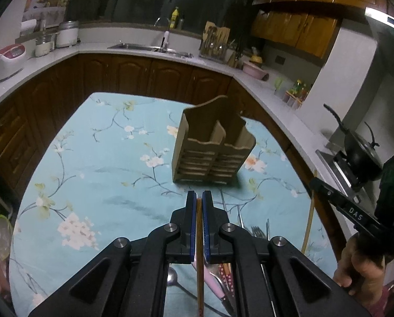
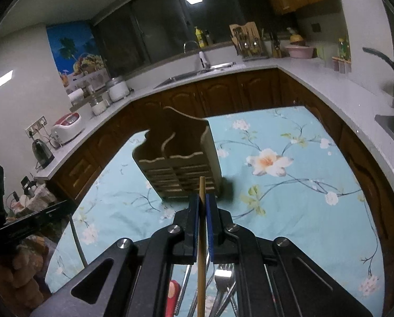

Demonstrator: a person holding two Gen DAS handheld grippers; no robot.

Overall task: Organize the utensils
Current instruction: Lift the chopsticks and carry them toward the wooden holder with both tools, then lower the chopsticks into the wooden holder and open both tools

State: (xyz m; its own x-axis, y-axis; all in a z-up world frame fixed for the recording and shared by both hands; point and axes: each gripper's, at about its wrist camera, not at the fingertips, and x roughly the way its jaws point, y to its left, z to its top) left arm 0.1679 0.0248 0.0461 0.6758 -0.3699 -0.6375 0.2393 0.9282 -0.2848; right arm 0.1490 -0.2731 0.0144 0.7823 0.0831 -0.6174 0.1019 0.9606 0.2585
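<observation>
A wooden utensil holder (image 1: pixel 212 148) with two slatted compartments stands upright on the floral tablecloth (image 1: pixel 104 158); it also shows in the right wrist view (image 2: pixel 178 161). My left gripper (image 1: pixel 199 198) is shut on a brown chopstick (image 1: pixel 200 272), just short of the holder. My right gripper (image 2: pixel 202 200) is shut on a light wooden chopstick (image 2: pixel 201 237) whose tip pokes past the fingers toward the holder. Loose utensils lie under both grippers: a spoon (image 1: pixel 171 277), forks (image 2: pixel 224 277), and a red-handled piece (image 2: pixel 174 295).
Kitchen counters with a sink (image 1: pixel 149 47) wrap around the table on three sides. A wok on a stove (image 1: pixel 360 153) is at the right. The right gripper's body (image 1: pixel 368 211) appears in the left view's right side. A rice cooker (image 2: pixel 67 126) sits at left.
</observation>
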